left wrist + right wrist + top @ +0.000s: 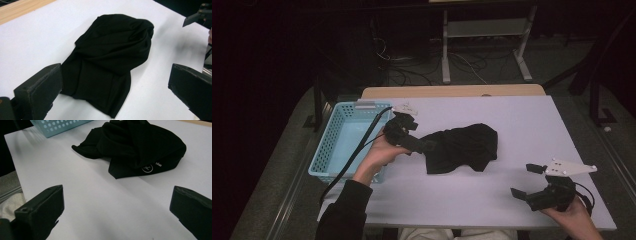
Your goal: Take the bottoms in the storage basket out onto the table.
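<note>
Black garment (462, 147) crumpled mid-table; left tongs (424, 146) wide open at its edge, right tongs (524, 181) wide open, empty

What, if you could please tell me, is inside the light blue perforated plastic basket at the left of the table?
The light blue perforated plastic basket shows only bare floor; its near right corner is hidden by the person's left hand.
</note>
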A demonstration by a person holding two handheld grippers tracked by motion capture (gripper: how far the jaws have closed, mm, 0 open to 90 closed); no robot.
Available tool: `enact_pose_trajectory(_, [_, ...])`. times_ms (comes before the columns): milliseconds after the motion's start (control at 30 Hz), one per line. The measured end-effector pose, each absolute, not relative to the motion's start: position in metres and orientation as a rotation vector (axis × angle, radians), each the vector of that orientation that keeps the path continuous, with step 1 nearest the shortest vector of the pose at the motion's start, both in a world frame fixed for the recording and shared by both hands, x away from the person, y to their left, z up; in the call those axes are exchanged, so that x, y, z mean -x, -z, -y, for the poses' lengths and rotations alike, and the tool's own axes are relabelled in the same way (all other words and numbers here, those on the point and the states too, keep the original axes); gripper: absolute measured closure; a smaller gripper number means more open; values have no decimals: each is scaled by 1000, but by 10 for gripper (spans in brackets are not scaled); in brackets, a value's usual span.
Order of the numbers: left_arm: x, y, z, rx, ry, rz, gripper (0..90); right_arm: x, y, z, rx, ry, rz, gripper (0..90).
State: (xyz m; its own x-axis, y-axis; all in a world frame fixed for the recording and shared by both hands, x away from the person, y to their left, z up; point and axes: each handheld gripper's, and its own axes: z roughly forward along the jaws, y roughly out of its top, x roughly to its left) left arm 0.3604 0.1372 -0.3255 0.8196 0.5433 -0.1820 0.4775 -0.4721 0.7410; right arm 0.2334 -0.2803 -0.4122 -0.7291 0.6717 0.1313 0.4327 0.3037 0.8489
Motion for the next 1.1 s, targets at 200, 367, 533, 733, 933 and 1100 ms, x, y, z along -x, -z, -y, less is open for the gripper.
enact_pose_trajectory(200, [-353, 329, -152, -2128, -127, -776, 0, -234, 412, 280, -1010, -1389, -2326, 0])
enact_pose_trajectory(367, [-348, 333, -165, -2105, -136, -798, 0, -234, 413, 280, -1011, -1388, -2327, 0])
enact_pose_trajectory(533, [-341, 336, -175, -2091, -152, -812, 0, -234, 413, 280, -1011, -1389, -2328, 0])
enact_pose_trajectory(733, [-332, 340, -185, -2076, -185, -823, 0, -234, 413, 279, -1009, -1387, -2329, 0])
enact_pose_trajectory(933, [-321, 344, -192, -2090, -236, -816, 0, -234, 413, 279, -1011, -1382, -2333, 0])
enact_pose_trajectory(1100, [-311, 348, -199, -2087, -256, -812, 0, -234, 414, 279, -1011, -1380, -2337, 0])
